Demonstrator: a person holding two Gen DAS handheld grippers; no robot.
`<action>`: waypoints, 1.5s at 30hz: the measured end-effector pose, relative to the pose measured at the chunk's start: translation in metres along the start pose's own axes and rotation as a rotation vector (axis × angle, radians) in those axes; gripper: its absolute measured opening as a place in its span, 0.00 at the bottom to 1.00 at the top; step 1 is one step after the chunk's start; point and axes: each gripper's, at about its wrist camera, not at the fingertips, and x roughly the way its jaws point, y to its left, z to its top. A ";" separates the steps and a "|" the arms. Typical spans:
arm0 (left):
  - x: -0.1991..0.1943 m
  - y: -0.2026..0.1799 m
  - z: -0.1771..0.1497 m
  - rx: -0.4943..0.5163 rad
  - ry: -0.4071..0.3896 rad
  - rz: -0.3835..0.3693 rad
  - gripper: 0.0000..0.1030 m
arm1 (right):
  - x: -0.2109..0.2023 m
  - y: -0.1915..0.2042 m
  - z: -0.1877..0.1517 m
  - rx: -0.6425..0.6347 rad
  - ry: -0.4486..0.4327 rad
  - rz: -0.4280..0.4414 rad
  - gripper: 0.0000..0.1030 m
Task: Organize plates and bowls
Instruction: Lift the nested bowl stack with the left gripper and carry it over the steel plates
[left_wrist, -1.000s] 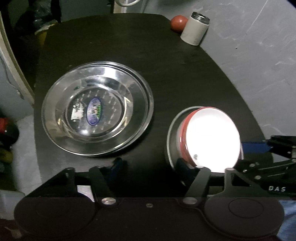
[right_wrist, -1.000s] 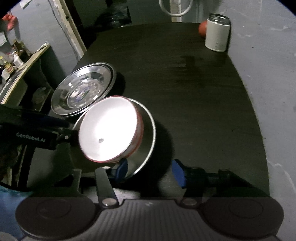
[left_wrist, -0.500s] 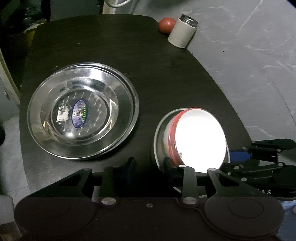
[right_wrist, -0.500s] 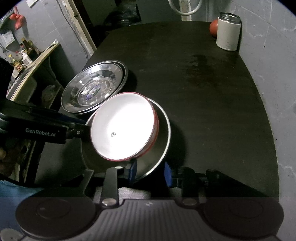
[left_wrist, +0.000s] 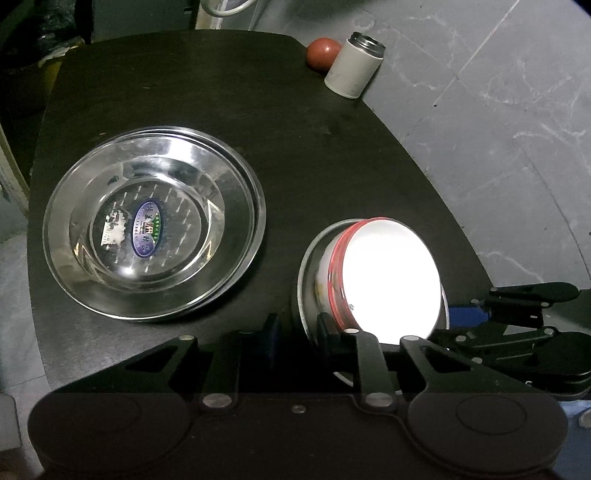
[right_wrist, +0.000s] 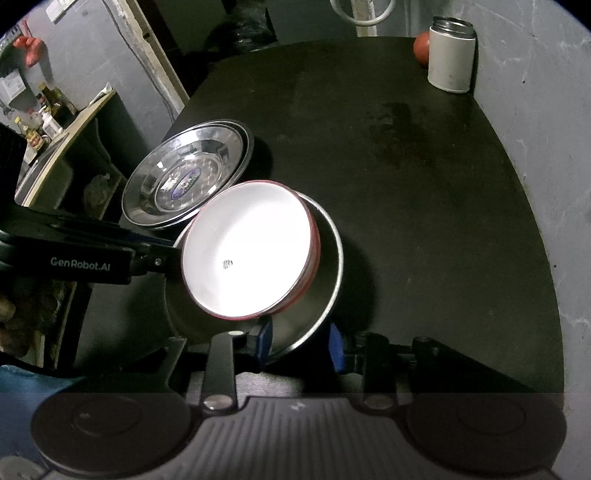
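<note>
Left wrist view. The dark rounded surface (left_wrist: 295, 122) filled most of the frame. At left centre lay a stack of shallow stainless-steel plates (left_wrist: 155, 230) with an oval blue sticker at the middle. At lower right sat a round steel bowl (left_wrist: 308, 280), and inside it a white bowl with a red rim (left_wrist: 391, 280), tilted so that its opening faced right. The left gripper (left_wrist: 295, 334) stood at the lower centre of the frame, its jaws set one on each side of the steel bowl's near wall with a gap between them; whether the pads pressed on the wall could not be told. The right gripper (left_wrist: 465, 314) entered from the lower right edge. At the upper right of the surface stood a white cylindrical canister with a metal rim (left_wrist: 352, 66), with a red ball (left_wrist: 322, 53) just beside it.

Right wrist view. The right gripper (right_wrist: 301, 343) straddled the near rim of the steel bowl (right_wrist: 325, 266) at lower centre, jaws apart, one blue pad inside the rim and one outside. The white red-rimmed bowl (right_wrist: 247, 251) leaned within it, its high edge towards the upper right. The left gripper's black body reached in from the left edge to the bowl's far side. The plate stack (right_wrist: 188, 177) lay beyond, at left centre. The canister (right_wrist: 451, 55) and red ball (right_wrist: 421, 48) stood at the upper right.
</note>
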 end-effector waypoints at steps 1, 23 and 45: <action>0.000 0.001 0.000 -0.006 -0.003 -0.008 0.21 | 0.000 0.000 0.000 0.001 -0.001 0.000 0.35; -0.006 -0.003 -0.003 0.010 -0.027 -0.030 0.12 | -0.007 0.003 -0.004 -0.003 -0.034 -0.013 0.33; -0.042 0.014 0.019 0.019 -0.082 0.020 0.12 | -0.006 0.021 0.022 -0.018 -0.097 0.027 0.33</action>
